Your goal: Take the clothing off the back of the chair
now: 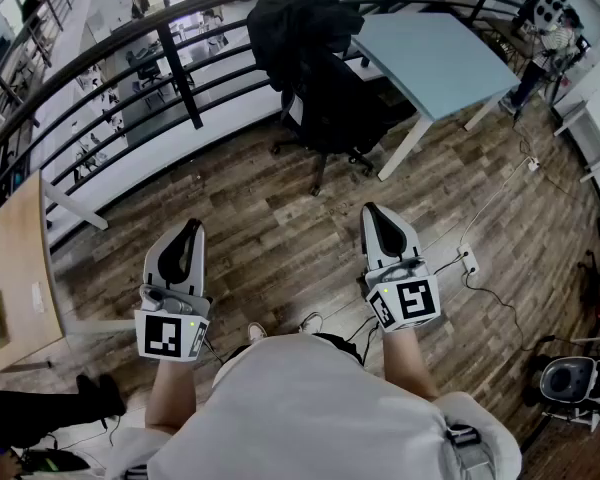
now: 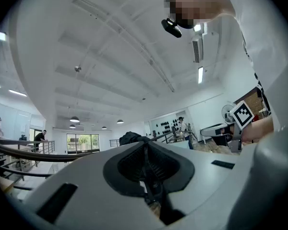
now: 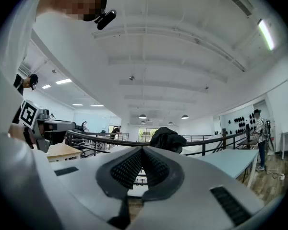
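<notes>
A black garment (image 1: 290,18) hangs over the back of a black office chair (image 1: 335,108) at the far middle of the head view, by the railing. My left gripper (image 1: 185,236) and right gripper (image 1: 377,216) are held close to my body, side by side and level, well short of the chair. Each has its jaws together with nothing between them. The left gripper view shows its shut jaws (image 2: 145,145) with the garment (image 2: 132,138) small and distant just above them. Beyond the right gripper's shut jaws (image 3: 142,148) the garment (image 3: 168,139) also appears far off.
A pale blue table (image 1: 440,58) stands right of the chair. A curved black railing (image 1: 170,58) runs behind it. A wooden desk (image 1: 10,268) is at my left. A power strip (image 1: 470,261) with cables lies on the wood floor at right. People stand in the distance.
</notes>
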Action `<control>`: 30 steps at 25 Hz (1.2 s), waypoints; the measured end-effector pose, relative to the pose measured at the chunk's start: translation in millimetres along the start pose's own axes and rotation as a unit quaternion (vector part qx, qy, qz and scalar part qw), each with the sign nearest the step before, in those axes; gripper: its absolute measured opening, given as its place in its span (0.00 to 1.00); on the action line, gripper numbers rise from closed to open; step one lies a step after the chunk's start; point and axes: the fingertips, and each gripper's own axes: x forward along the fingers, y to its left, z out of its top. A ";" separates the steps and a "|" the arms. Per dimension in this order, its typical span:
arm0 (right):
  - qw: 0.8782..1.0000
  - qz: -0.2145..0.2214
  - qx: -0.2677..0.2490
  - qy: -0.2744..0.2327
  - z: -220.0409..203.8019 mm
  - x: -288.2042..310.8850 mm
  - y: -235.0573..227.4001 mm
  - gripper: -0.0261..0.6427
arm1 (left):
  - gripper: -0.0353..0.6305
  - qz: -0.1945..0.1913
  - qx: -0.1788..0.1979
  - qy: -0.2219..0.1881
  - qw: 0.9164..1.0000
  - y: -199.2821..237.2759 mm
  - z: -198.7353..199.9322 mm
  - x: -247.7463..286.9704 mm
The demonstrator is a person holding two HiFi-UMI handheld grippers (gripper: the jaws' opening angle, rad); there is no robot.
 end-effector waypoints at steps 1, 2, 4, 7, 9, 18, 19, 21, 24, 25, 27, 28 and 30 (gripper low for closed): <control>1.000 0.001 0.000 0.001 -0.1 -0.5 0.0 0.07 | 0.12 0.002 -0.002 0.001 1.000 -0.3 -0.5 -0.2; 1.000 0.002 0.000 0.002 -0.3 -1.0 -0.2 0.07 | 0.12 0.003 -0.004 0.002 1.000 -0.8 -0.9 -0.2; 1.000 0.004 0.003 0.002 -1.0 -1.7 -2.3 0.07 | 0.12 0.005 -0.007 0.004 1.000 -3.6 -1.2 1.2; 0.999 0.022 0.026 -0.008 -2.8 -2.2 -8.2 0.07 | 0.12 0.008 -0.009 0.009 1.000 -9.9 -4.7 7.1; 0.998 0.040 0.037 -0.011 -6.5 -2.0 -12.0 0.07 | 0.12 0.012 -0.021 0.016 1.000 -12.9 -10.3 12.9; 0.997 0.038 0.059 0.022 -46.2 -4.0 -49.6 0.07 | 0.12 0.046 -0.022 0.029 0.998 -7.1 -20.7 44.3; 0.997 0.035 0.064 0.026 -50.9 -3.0 -53.2 0.07 | 0.12 0.046 -0.017 0.034 0.998 -5.8 -22.2 48.8; 0.997 0.033 0.070 0.032 -58.1 4.6 -58.9 0.07 | 0.12 0.045 -0.009 0.042 0.998 -1.6 -27.1 60.9; 0.996 0.034 0.073 0.040 -63.5 27.5 -63.4 0.07 | 0.12 0.033 -0.003 0.054 0.998 5.8 -39.2 89.3; 0.996 0.035 0.072 0.043 -64.5 37.0 -64.8 0.07 | 0.12 0.025 -0.002 0.057 0.998 8.6 -44.0 102.4; 0.996 0.032 0.067 0.051 -68.0 59.1 -70.7 0.07 | 0.12 0.006 -0.001 0.058 0.998 16.6 -55.0 134.2; 0.996 0.027 0.065 0.055 -70.5 71.7 -75.5 0.07 | 0.12 -0.002 -0.002 0.058 0.998 22.5 -60.7 151.5; 0.996 0.020 0.065 0.061 -74.2 102.1 -85.4 0.07 | 0.12 -0.011 -0.004 0.052 0.999 39.5 -69.9 185.9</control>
